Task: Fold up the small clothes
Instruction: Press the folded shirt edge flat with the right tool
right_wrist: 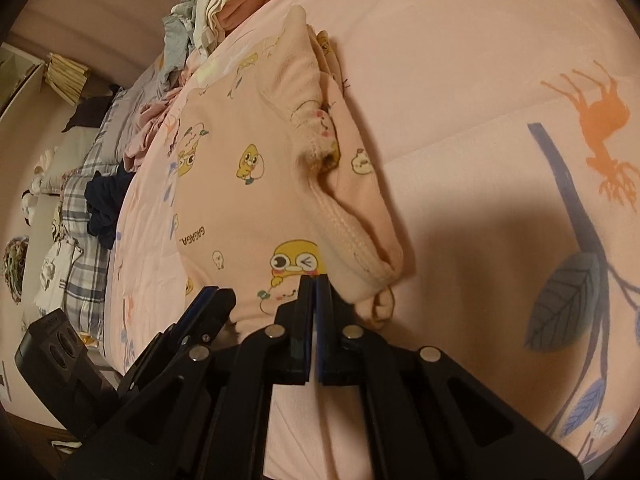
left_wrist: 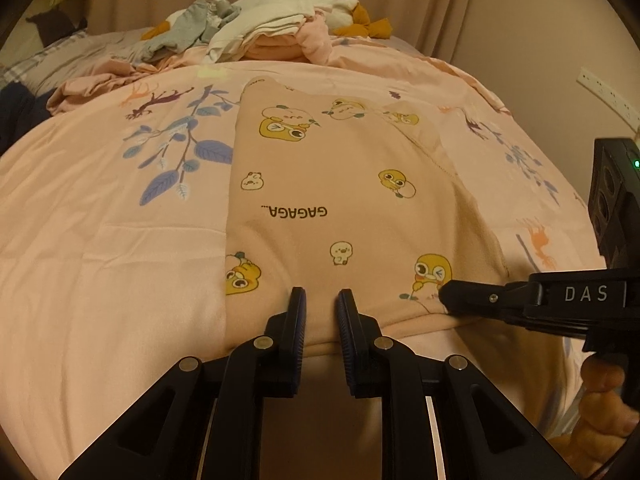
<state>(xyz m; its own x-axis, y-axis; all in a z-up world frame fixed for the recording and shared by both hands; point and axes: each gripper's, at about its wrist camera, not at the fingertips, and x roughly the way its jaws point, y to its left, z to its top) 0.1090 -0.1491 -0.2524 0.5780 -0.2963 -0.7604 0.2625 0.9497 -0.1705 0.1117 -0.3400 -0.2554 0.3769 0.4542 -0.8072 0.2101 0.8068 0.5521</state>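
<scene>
A pink garment [left_wrist: 320, 184] printed with yellow ducks and "GAGAGA" lies flat on the pink bedsheet [left_wrist: 100, 260], its near hem towards me. My left gripper [left_wrist: 322, 296] hovers at the middle of that hem, open by a narrow gap with flat cloth showing between the fingers. My right gripper [left_wrist: 442, 294] comes in from the right at the hem's near right corner. In the right wrist view the right gripper [right_wrist: 315, 280] is shut, pads pressed together on the garment [right_wrist: 248, 208] beside a winking duck. A folded sleeve edge lies just to its right. The left gripper [right_wrist: 216, 296] sits to its left.
A heap of loose clothes [left_wrist: 272, 28] lies at the far end of the bed, with curtains behind. Dark blue clothing [right_wrist: 108, 204] and plaid bedding [right_wrist: 84, 264] lie off the bed's left side. A hand [left_wrist: 604, 400] holds the right gripper. A socket strip [left_wrist: 608, 94] is on the right wall.
</scene>
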